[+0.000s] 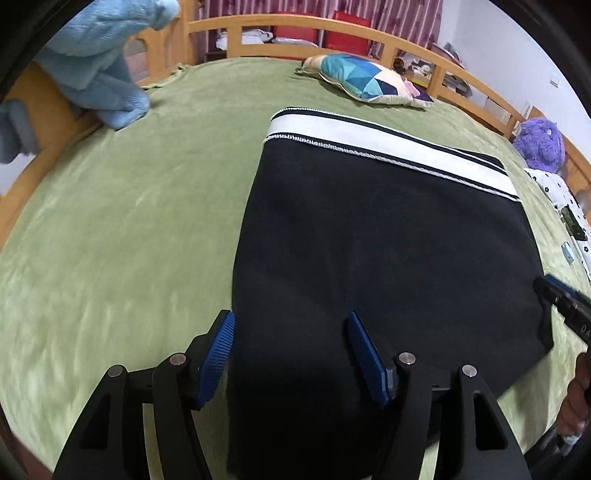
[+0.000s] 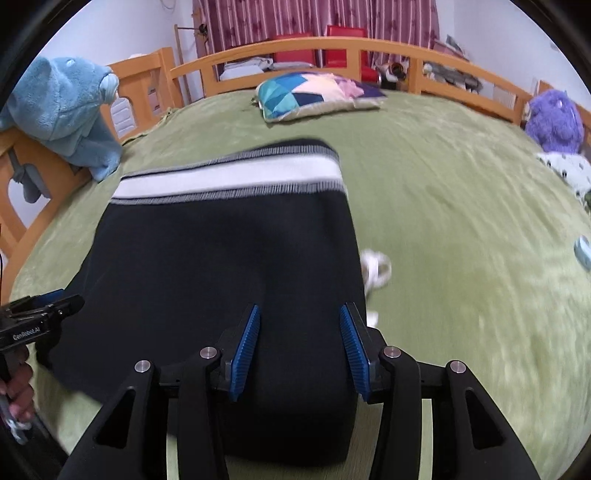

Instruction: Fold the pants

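Note:
The black pants (image 1: pixel 388 251) lie folded flat on the green bed cover (image 1: pixel 129 221), their white striped waistband (image 1: pixel 388 142) at the far end. My left gripper (image 1: pixel 291 354) is open above the near left edge of the pants, holding nothing. The pants also show in the right wrist view (image 2: pixel 221 266). My right gripper (image 2: pixel 299 347) is open above their near right edge, empty. A white drawstring (image 2: pixel 376 269) sticks out at the pants' right side. Each gripper shows at the edge of the other's view: the right one (image 1: pixel 561 299), the left one (image 2: pixel 44 310).
A patchwork pillow (image 1: pixel 369 79) lies at the far end of the bed. A blue plush toy (image 1: pixel 96 74) sits at the left rail, a purple plush toy (image 1: pixel 539 142) at the right. A wooden rail (image 1: pixel 295 26) rings the bed. A small blue object (image 2: pixel 583 251) lies at right.

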Demonstrator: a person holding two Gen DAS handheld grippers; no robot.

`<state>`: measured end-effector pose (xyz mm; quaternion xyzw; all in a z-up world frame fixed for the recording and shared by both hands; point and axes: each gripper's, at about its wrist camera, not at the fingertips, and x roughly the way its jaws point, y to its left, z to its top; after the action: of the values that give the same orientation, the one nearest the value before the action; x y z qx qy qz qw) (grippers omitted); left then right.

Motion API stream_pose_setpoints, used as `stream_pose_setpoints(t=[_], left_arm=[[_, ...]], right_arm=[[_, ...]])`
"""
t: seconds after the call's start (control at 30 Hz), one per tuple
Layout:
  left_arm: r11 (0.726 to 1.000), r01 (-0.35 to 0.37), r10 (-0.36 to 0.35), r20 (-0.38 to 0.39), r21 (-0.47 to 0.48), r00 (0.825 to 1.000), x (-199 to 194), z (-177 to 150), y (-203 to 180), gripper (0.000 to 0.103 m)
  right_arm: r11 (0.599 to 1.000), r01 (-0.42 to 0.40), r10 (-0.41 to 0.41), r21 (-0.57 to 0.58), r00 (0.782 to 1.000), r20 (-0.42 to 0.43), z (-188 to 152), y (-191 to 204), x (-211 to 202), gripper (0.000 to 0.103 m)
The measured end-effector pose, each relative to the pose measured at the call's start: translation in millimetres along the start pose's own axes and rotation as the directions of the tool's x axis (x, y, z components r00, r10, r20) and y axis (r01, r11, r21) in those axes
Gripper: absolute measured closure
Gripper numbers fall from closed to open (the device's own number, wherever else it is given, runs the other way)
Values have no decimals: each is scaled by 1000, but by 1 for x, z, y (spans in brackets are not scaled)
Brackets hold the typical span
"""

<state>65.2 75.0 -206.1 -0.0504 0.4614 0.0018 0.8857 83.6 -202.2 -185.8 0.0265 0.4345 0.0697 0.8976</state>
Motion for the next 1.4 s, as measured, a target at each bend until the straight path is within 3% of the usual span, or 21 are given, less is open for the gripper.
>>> stream_pose_setpoints(t=[0.1,0.2,0.27,0.3,0.37,0.5,0.57,0.73,0.9,1.0,1.17,1.4], left_arm=[[1000,-7,7,-6,-4,1000,-16,-10,-6,41],[996,-60,61,-15,66,998,-30,-16,-23,40],[997,-36,38,-27,63,999,-43,-18,-29,40],[999,20,-19,-21,44,1000,-57,-19,-32,40],[999,46,-46,1,28,999,-74,-18,-38,40],[998,49,-53,82,50,995,-119,-23,-53,38],[996,62,-68,115,57,991,-139,-25,-59,37],[994,68,-84,208,83,974,-188,-35,-70,28],[994,68,-88,248,88,965,-207,-39,-75,25],[993,71,-92,247,93,965,-213,-44,-79,24],[993,79,-99,247,86,964,-217,-47,-77,24],[994,76,-93,269,76,959,-224,-52,-74,23]], right_arm=[[1000,0,0,-3,1000,-23,-17,-1,-11,54],[993,-78,86,92,993,-87,-25,-11,-13,50],[992,-64,75,112,993,-93,-28,-10,-21,58],[992,-64,74,110,994,-81,-29,-7,-32,59],[991,-89,93,96,995,-38,-29,2,-57,59],[1000,2,-3,17,995,95,-27,28,-123,53],[1000,25,-26,4,989,147,-30,34,-149,41],[997,76,-79,28,981,175,-42,35,-189,34],[995,68,-78,69,985,155,-46,29,-207,33],[993,87,-100,84,982,161,-48,27,-215,16],[990,116,-127,79,979,160,-49,29,-218,9],[988,138,-148,67,972,185,-50,37,-227,8]])
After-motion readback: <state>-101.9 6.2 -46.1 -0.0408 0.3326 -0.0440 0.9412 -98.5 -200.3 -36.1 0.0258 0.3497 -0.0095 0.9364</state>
